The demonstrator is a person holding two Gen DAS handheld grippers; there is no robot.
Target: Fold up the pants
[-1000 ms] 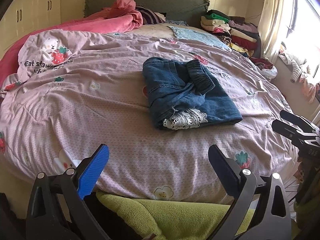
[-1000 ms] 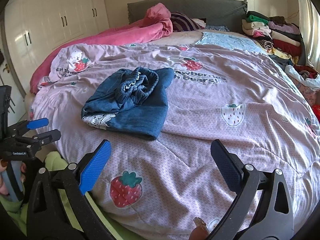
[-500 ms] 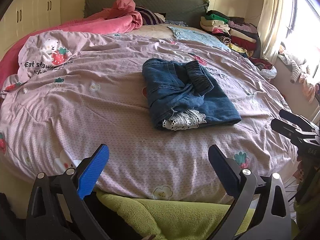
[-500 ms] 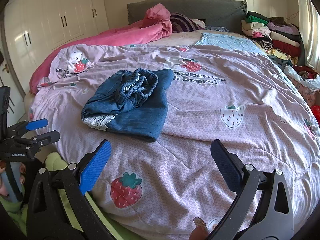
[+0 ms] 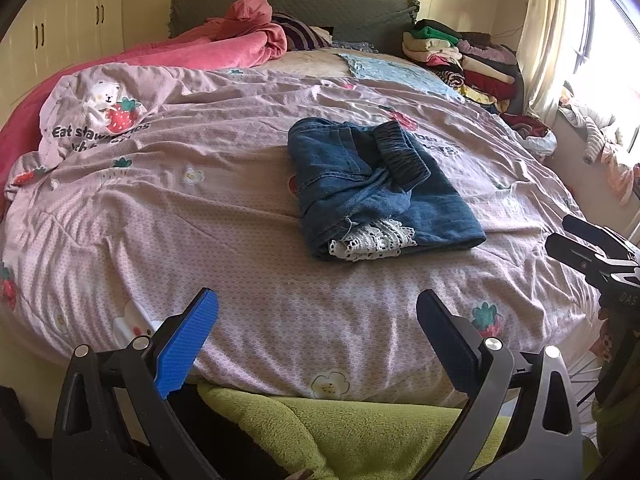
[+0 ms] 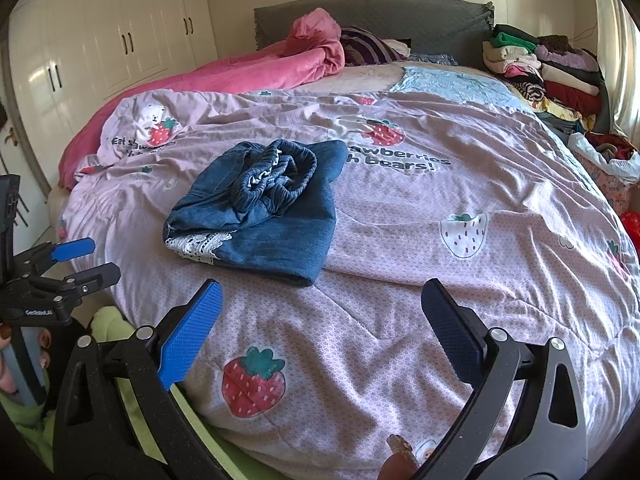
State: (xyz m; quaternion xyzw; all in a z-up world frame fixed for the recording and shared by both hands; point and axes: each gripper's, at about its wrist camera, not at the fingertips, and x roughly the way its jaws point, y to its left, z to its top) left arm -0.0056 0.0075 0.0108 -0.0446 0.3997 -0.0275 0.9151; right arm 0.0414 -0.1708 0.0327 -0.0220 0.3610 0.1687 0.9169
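Observation:
Blue denim pants (image 5: pixel 372 184) lie folded in a bundle on the lilac strawberry duvet (image 5: pixel 200 208), with white lace trim (image 5: pixel 370 240) at the near end and the elastic waistband on top. They also show in the right wrist view (image 6: pixel 264 208). My left gripper (image 5: pixel 316 324) is open and empty, held back over the bed's near edge. My right gripper (image 6: pixel 320 312) is open and empty, also near the edge. Each gripper shows in the other's view: the right one (image 5: pixel 576 240) and the left one (image 6: pixel 84 260).
A pink blanket (image 5: pixel 224 46) is bunched at the headboard. A stack of folded clothes (image 5: pixel 460 56) stands at the far right corner. White wardrobes (image 6: pixel 100 48) line the left wall. A window and curtain (image 5: pixel 560 40) are at right. A green fleece (image 5: pixel 340 428) lies below the bed edge.
Both grippers have stayed open and almost still. The pants have not moved.

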